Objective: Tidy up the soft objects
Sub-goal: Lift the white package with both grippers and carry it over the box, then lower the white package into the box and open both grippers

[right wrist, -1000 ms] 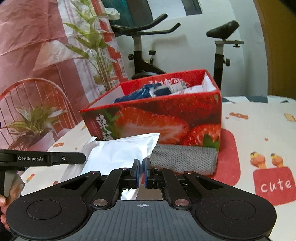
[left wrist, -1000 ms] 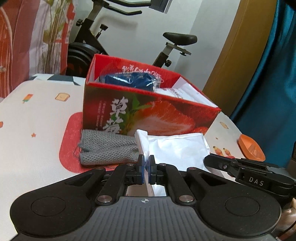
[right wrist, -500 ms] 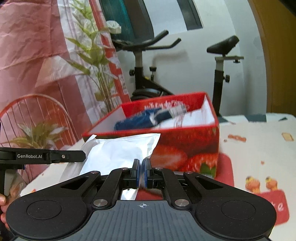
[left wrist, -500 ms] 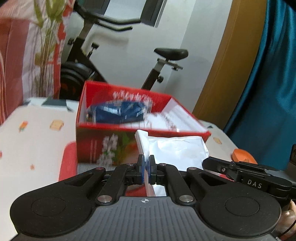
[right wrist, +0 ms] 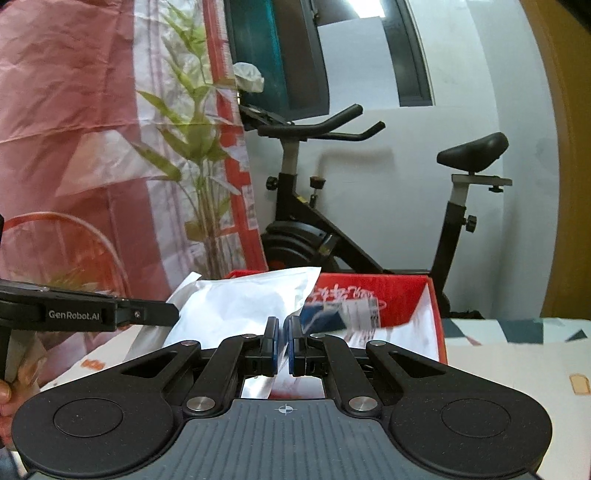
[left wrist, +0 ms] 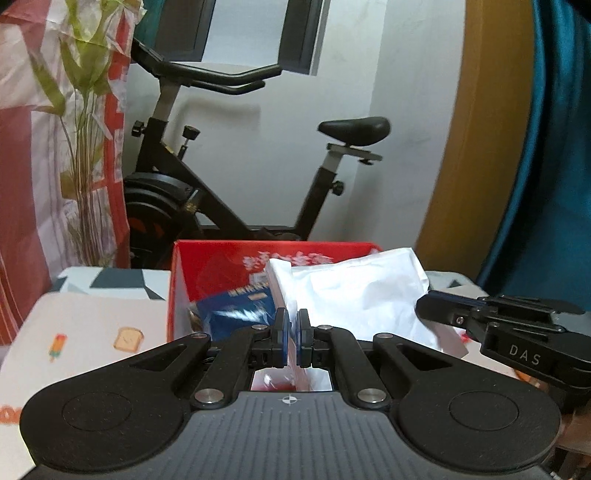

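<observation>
- Left wrist cam is aimed forward over its fingers (left wrist: 282, 341), close to the red box (left wrist: 207, 258).
- Same box (right wrist: 388, 291) and exercise bike (right wrist: 314, 229) are shared by the right view.

A black exercise bike (left wrist: 236, 177) stands against a white wall (left wrist: 332, 92), at 12 o'clock from the table. Above it, at 11 o'clock, is a dark-framed window (left wrist: 243, 33). At 9 o'clock hangs a red and white curtain (right wrist: 74, 129) with printed green leaves. At 3 o'clock are a mustard panel (left wrist: 491, 129) and a teal curtain (left wrist: 561, 147).
</observation>
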